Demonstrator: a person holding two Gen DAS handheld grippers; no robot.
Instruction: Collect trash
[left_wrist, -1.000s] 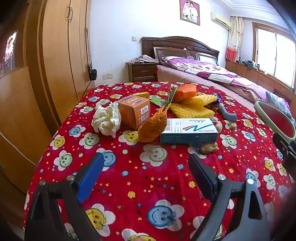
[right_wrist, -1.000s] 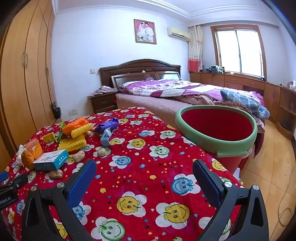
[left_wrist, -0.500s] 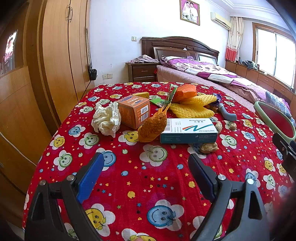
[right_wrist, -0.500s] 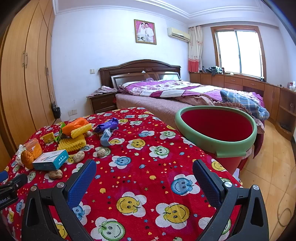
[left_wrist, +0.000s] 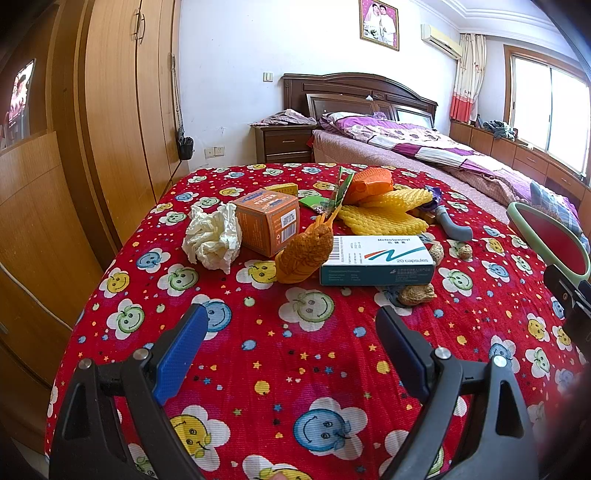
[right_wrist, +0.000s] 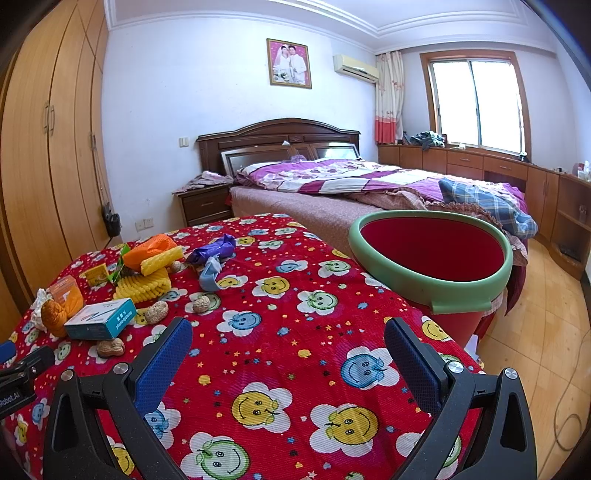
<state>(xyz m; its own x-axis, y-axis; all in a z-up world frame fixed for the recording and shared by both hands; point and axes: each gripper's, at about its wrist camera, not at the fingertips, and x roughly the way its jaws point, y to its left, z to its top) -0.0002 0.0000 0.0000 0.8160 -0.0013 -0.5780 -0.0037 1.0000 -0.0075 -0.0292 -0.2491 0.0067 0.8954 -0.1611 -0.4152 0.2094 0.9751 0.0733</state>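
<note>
Trash lies in a cluster on the red smiley tablecloth (left_wrist: 280, 354): a crumpled white tissue (left_wrist: 212, 238), an orange box (left_wrist: 267, 221), an orange foam net (left_wrist: 304, 253), a white and teal medicine box (left_wrist: 375, 258), yellow foam nets (left_wrist: 384, 216), and peanut shells (left_wrist: 415, 293). My left gripper (left_wrist: 291, 349) hovers open in front of the cluster, nothing between its fingers. In the right wrist view my right gripper (right_wrist: 288, 360) stands open over bare cloth, the same medicine box (right_wrist: 101, 319) far to its left. A red bin with a green rim (right_wrist: 432, 260) stands off the table's right edge.
A blue-purple wrapper (right_wrist: 214, 258) and more peanut shells (right_wrist: 201, 304) lie mid-table. A wooden wardrobe (left_wrist: 122, 110) lines the left wall. A bed (right_wrist: 351, 184) stands behind the table, and wood floor (right_wrist: 546, 332) shows to the right of the bin.
</note>
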